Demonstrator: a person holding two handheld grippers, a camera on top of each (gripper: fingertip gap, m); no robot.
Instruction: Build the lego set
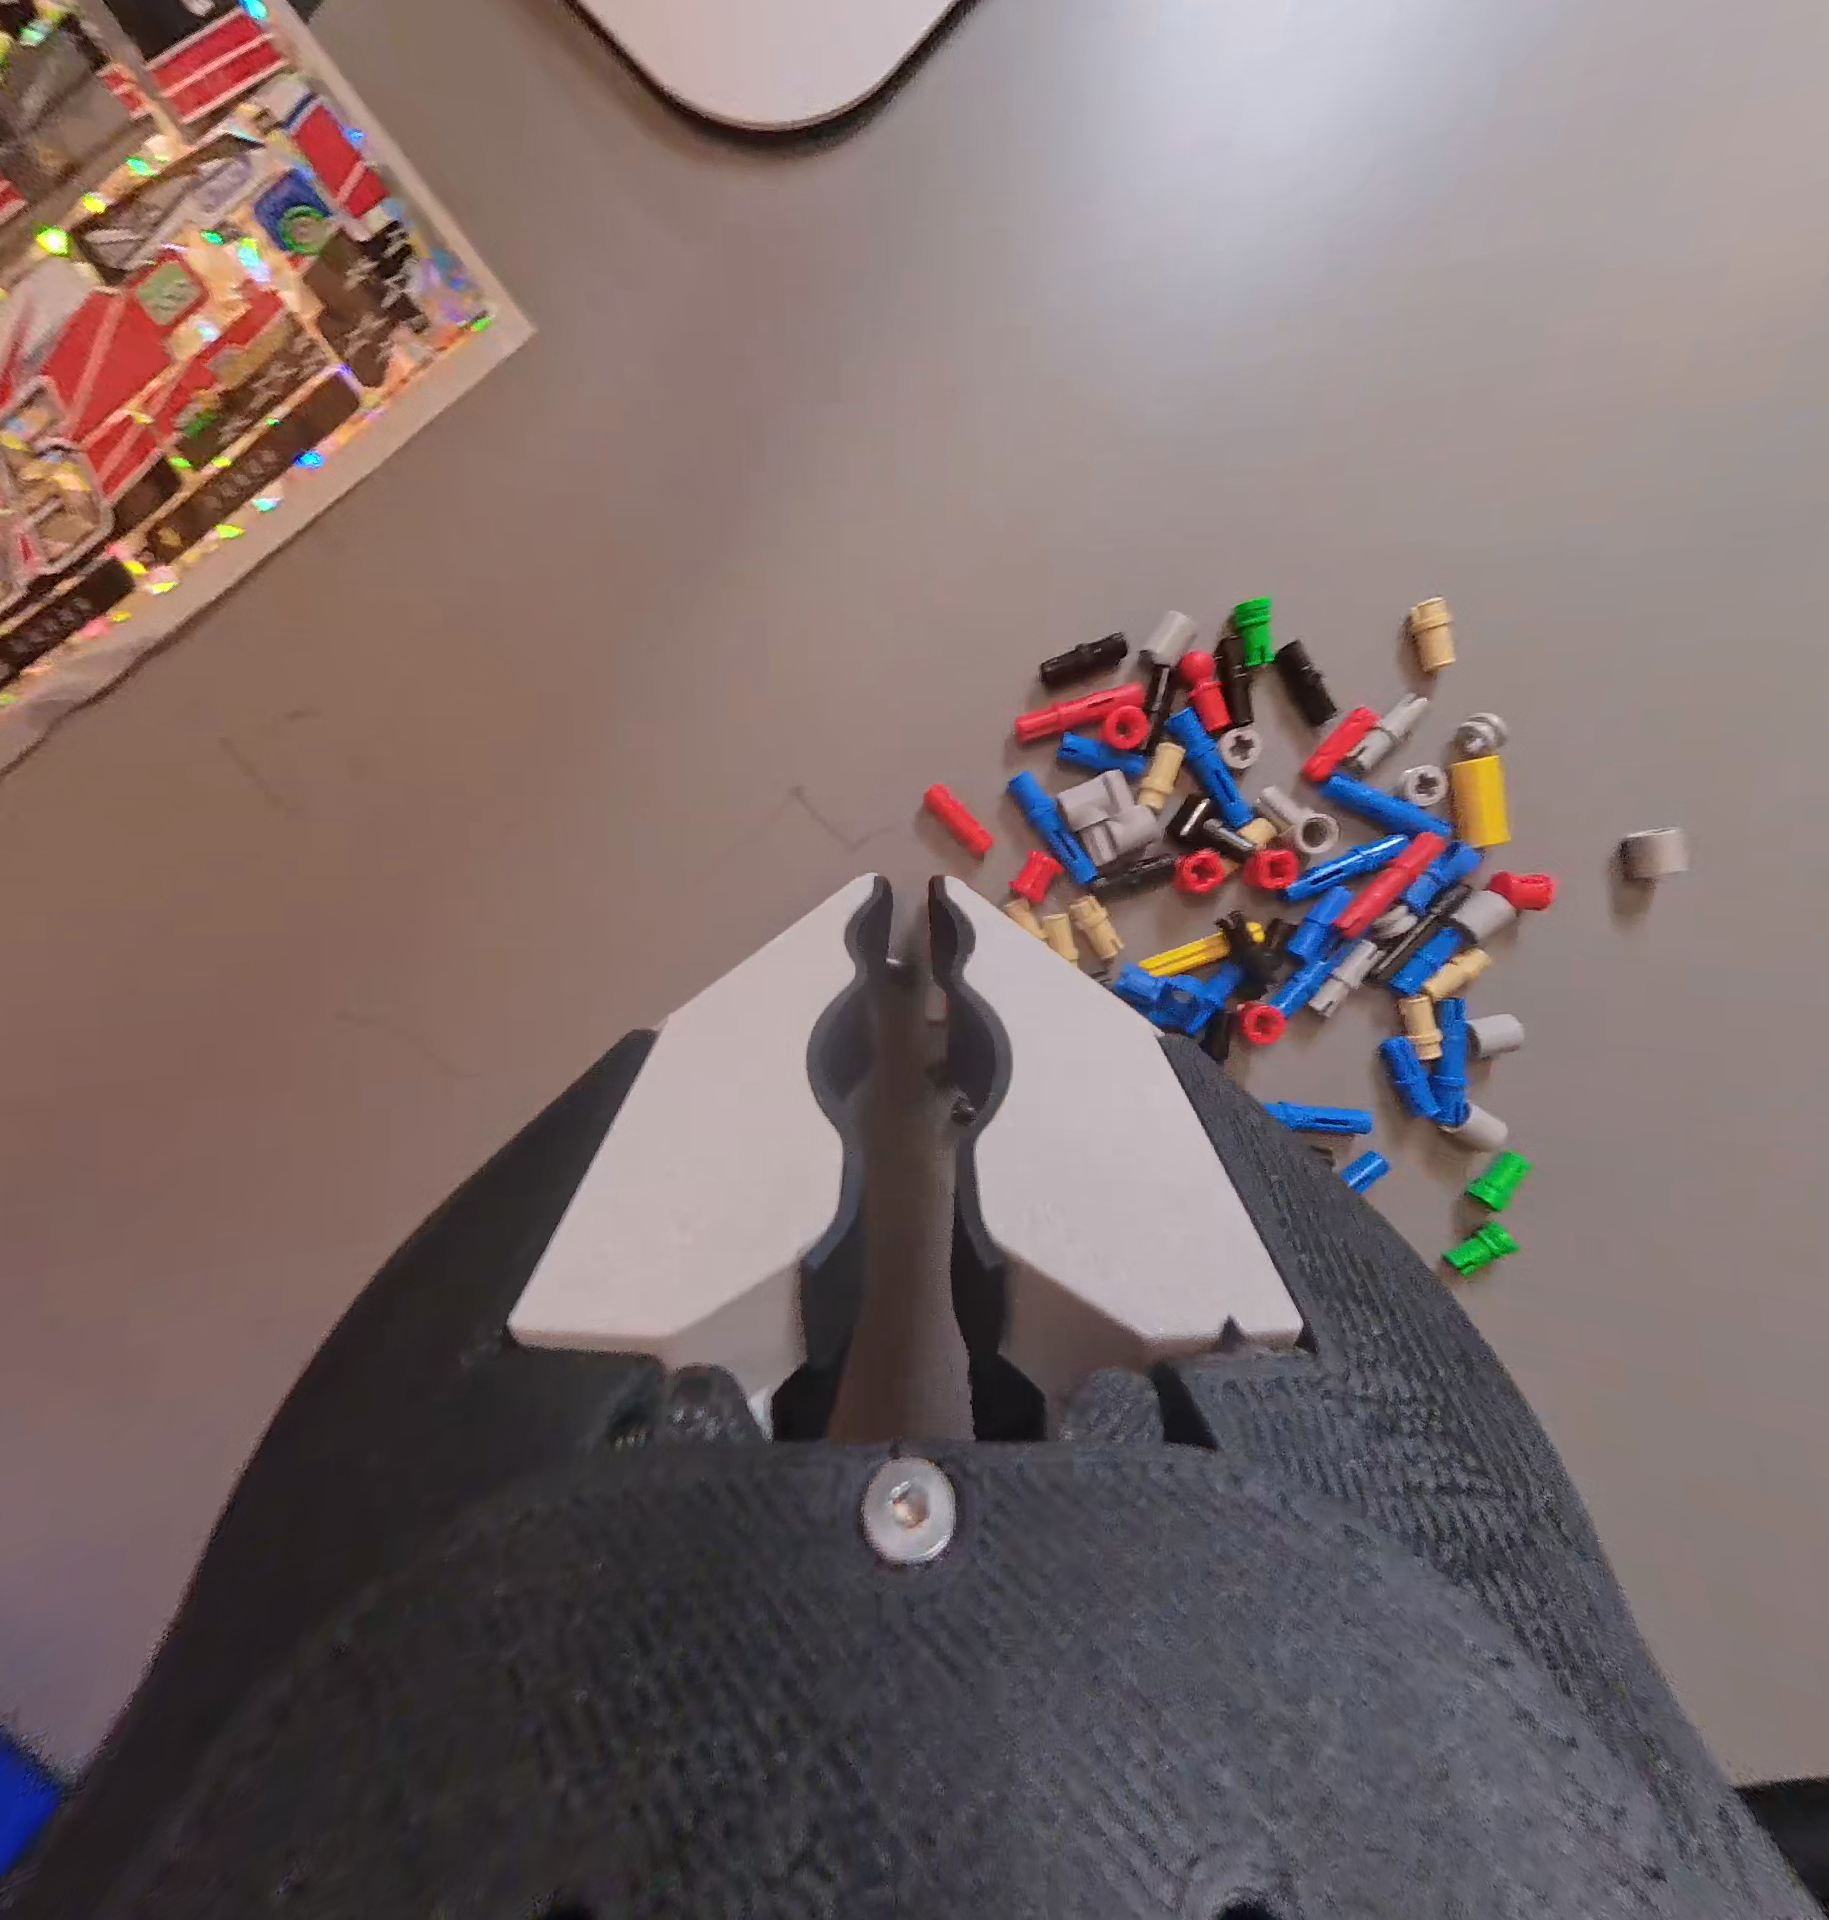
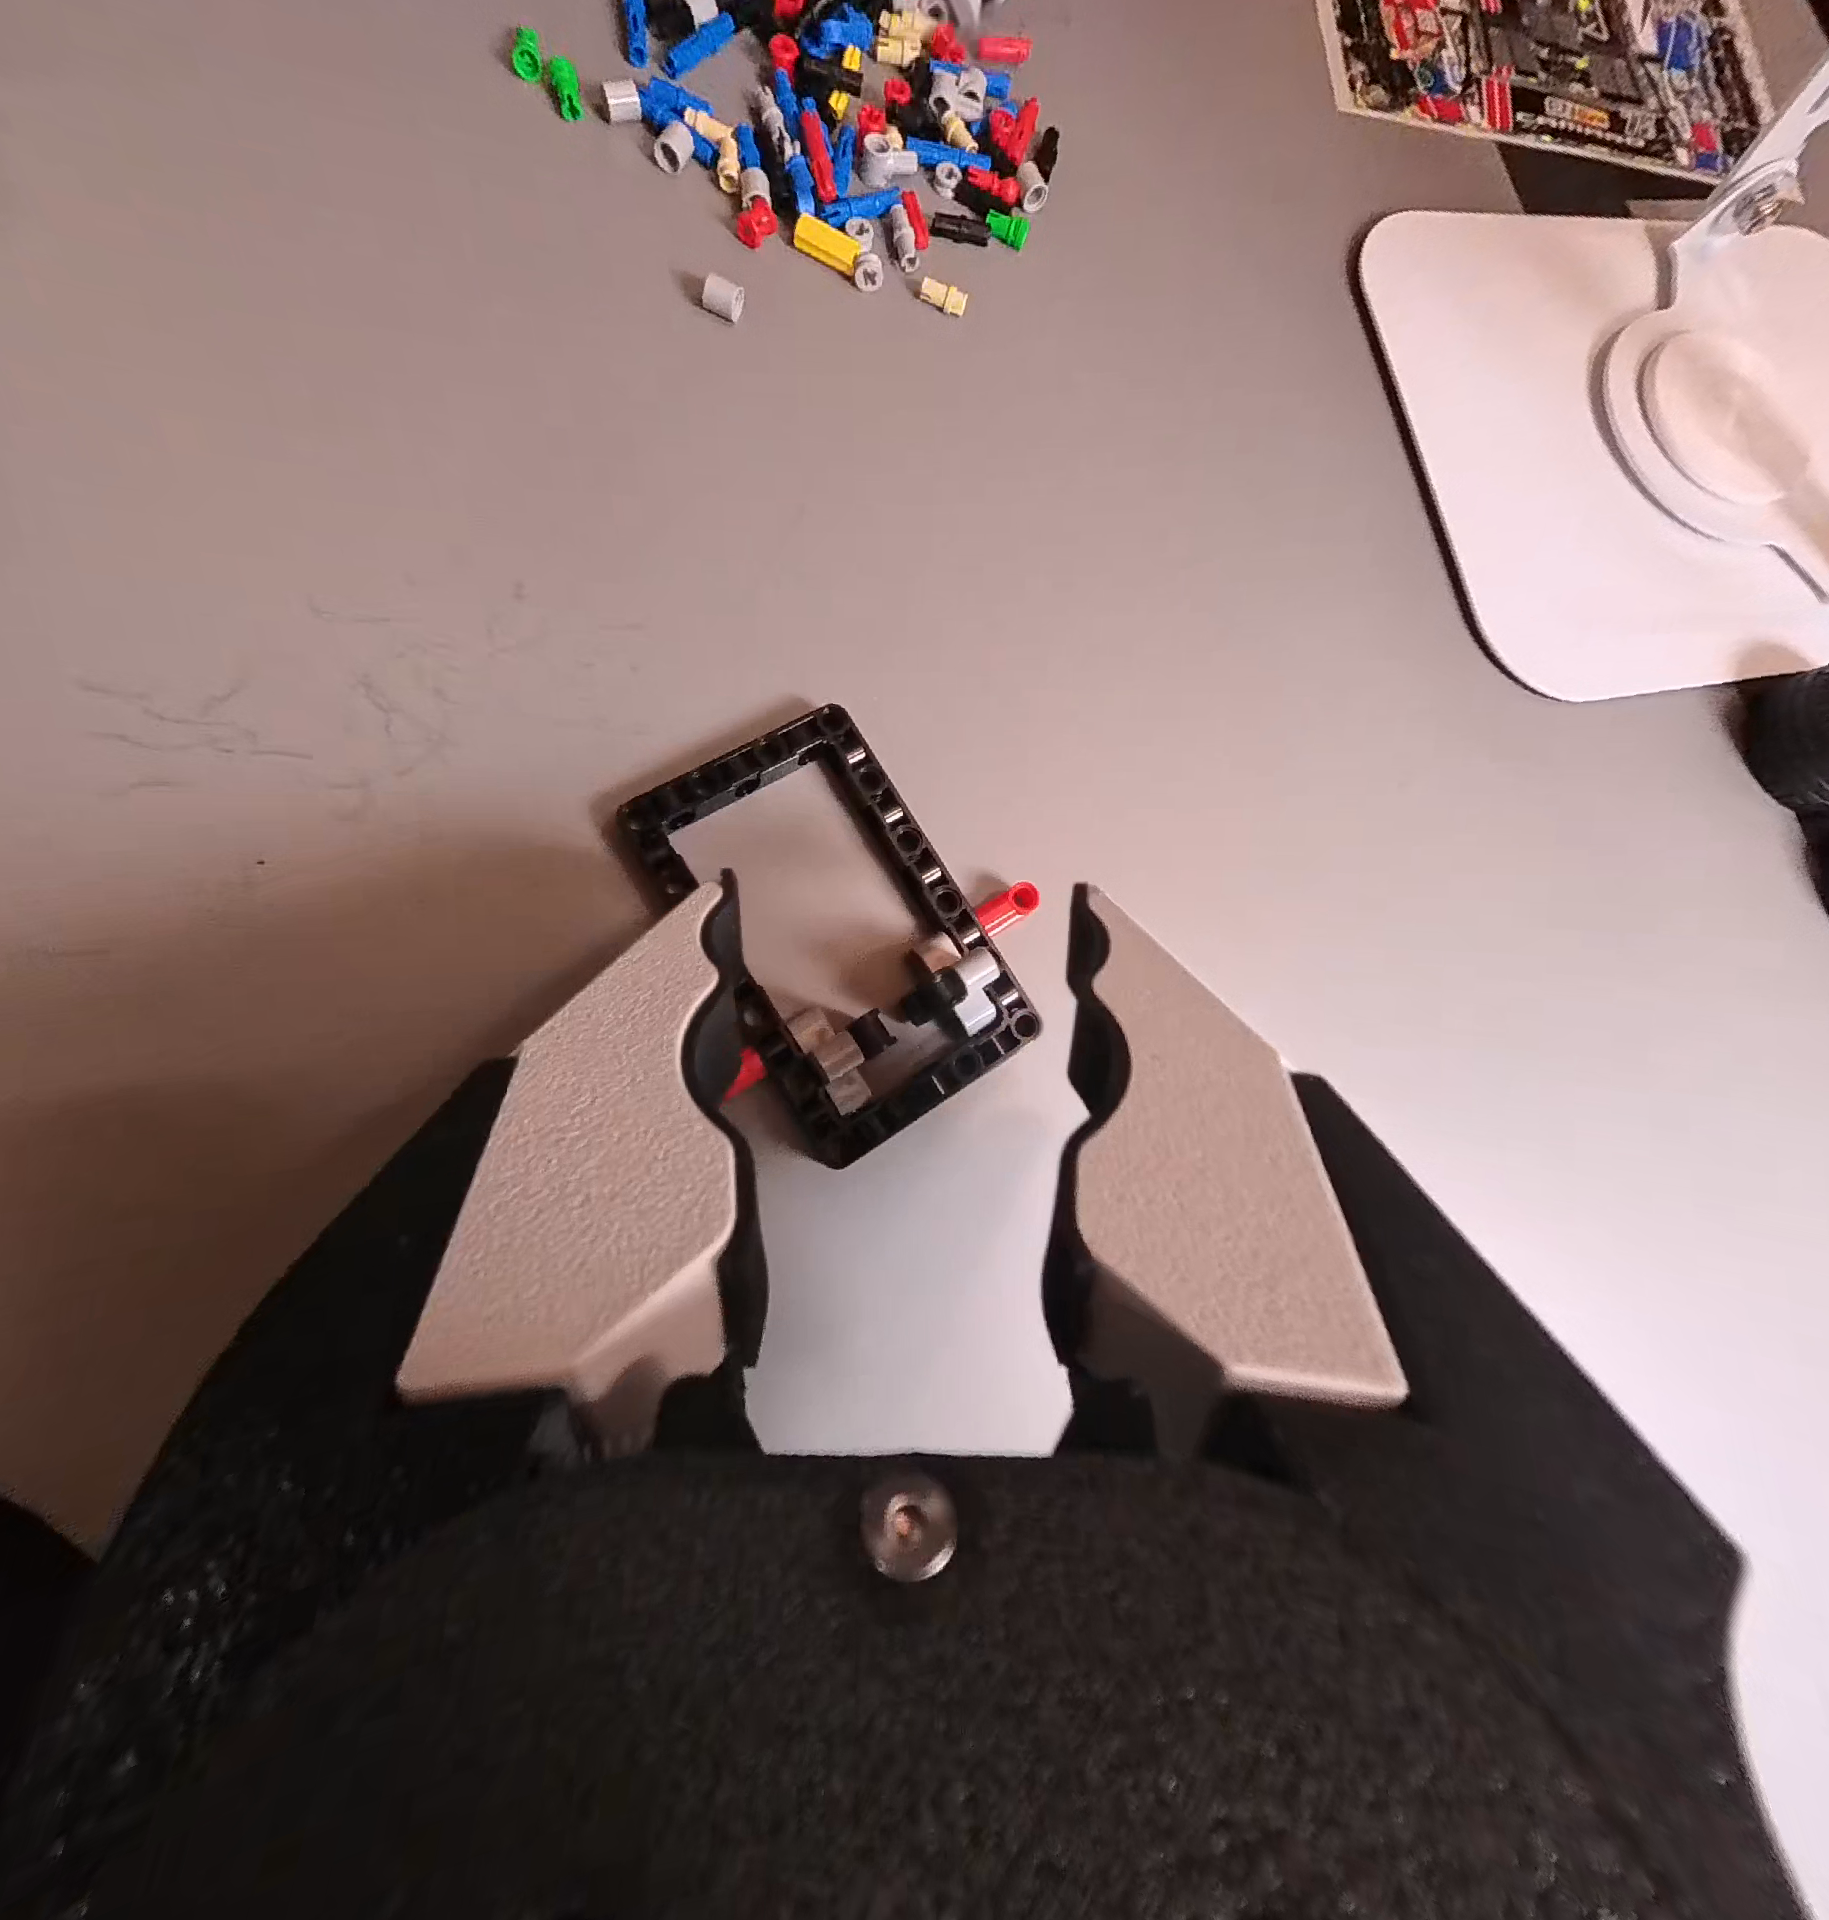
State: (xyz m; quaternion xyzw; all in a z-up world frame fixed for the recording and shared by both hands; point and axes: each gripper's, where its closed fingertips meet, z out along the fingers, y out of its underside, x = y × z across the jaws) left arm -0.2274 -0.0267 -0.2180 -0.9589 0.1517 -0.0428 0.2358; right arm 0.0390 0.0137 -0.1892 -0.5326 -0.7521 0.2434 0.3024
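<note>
Fingers of the left tool (image 1: 910, 902) stand almost together, a thin slit between the tips; a small dark part sits in that slit a little behind the tips, though whether it is a gripped piece or part of the tool cannot be told. Just right of and beyond its right finger lies the pile of small pins and connectors (image 1: 1294, 883) on the grey worktop (image 1: 889, 520), in blue, red, black, tan, grey, yellow and green; a lone grey bush (image 1: 1654, 854) lies apart at the pile's right edge. Further off to the left lies a glossy printed sheet (image 1: 162, 343), and a white rounded plate (image 1: 775, 52) shows at the far edge. The right tool (image 2: 902, 902) is wide open and holds nothing. The black rectangular frame (image 2: 894, 831) lies flat on the worktop between its fingers and beyond the tips, its near end fitted with grey connectors (image 2: 967, 982). A red pin (image 2: 1009, 906) projects from the frame's right side. The left finger covers part of the frame's left side. Far right sits a white stand base (image 2: 1533, 457), with black tyres (image 2: 1819, 753) beside it.
</note>
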